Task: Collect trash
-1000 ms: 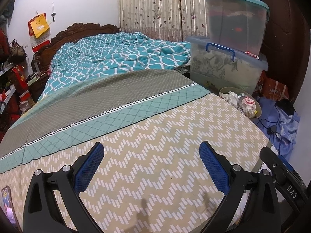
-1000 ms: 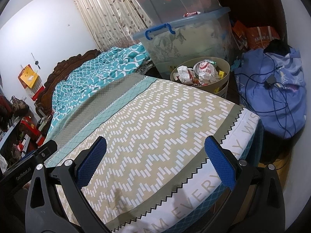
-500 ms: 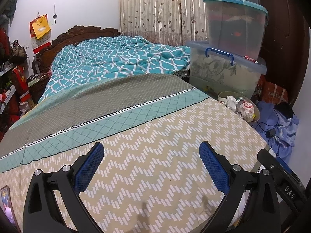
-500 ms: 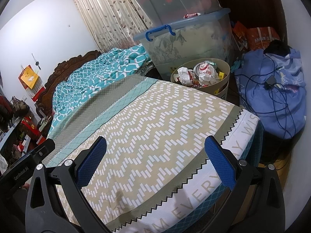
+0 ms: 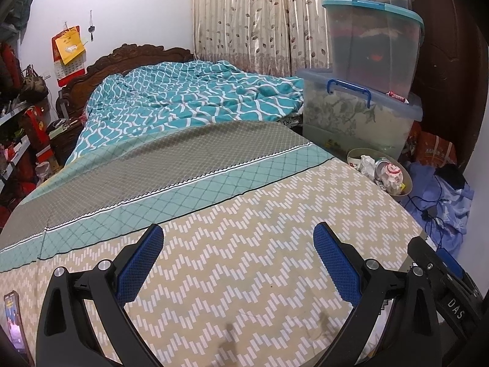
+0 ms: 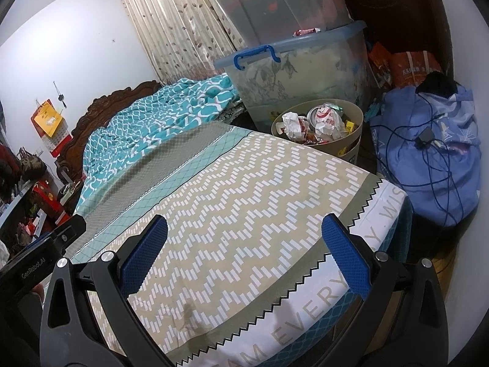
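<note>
In the left wrist view, the left gripper hangs over the bed, jaws spread wide with nothing between them. The trash bin stands on the floor just beside the bed's far right edge, filled with crumpled paper and a can. Stacked boxes rise behind it. A phone lies at the lower left.

In the right wrist view, the right gripper hangs above the bed's corner, jaws spread and empty. The bin sits past the bed, between the boxes and a blue bag draped with cables.
</note>
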The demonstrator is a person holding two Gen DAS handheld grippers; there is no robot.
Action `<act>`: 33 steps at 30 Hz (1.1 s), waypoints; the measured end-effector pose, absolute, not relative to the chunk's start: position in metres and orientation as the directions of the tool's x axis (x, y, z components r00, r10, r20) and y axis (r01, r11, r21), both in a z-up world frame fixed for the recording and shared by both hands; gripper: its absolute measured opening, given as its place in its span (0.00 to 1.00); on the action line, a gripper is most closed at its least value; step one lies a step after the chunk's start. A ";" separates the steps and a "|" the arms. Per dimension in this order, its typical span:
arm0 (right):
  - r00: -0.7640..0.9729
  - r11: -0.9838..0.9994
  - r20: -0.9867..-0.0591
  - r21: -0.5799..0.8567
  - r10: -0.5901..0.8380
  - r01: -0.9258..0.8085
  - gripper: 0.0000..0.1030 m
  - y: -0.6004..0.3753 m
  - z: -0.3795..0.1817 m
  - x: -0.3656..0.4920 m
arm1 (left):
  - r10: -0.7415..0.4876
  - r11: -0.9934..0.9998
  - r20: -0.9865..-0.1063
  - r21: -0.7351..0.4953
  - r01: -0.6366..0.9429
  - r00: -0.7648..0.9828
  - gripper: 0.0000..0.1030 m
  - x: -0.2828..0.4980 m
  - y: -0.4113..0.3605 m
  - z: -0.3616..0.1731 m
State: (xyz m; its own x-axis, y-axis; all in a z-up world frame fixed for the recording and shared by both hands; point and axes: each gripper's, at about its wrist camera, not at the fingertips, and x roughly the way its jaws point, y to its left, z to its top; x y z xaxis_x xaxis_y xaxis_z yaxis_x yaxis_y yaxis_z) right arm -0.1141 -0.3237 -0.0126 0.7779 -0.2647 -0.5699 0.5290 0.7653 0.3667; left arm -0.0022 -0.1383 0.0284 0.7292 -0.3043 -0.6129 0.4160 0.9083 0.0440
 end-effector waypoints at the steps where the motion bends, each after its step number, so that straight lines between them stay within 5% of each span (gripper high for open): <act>1: 0.778 0.765 -0.570 0.367 -0.264 0.529 0.97 -0.324 -0.013 -0.114 | -0.301 0.909 -0.612 0.047 0.413 0.731 0.92 -0.002 -0.138 0.029; 33: 0.780 0.770 -0.565 0.361 -0.268 0.526 0.97 -0.325 -0.008 -0.116 | -0.287 0.913 -0.616 0.056 0.405 0.734 0.92 -0.006 -0.136 0.033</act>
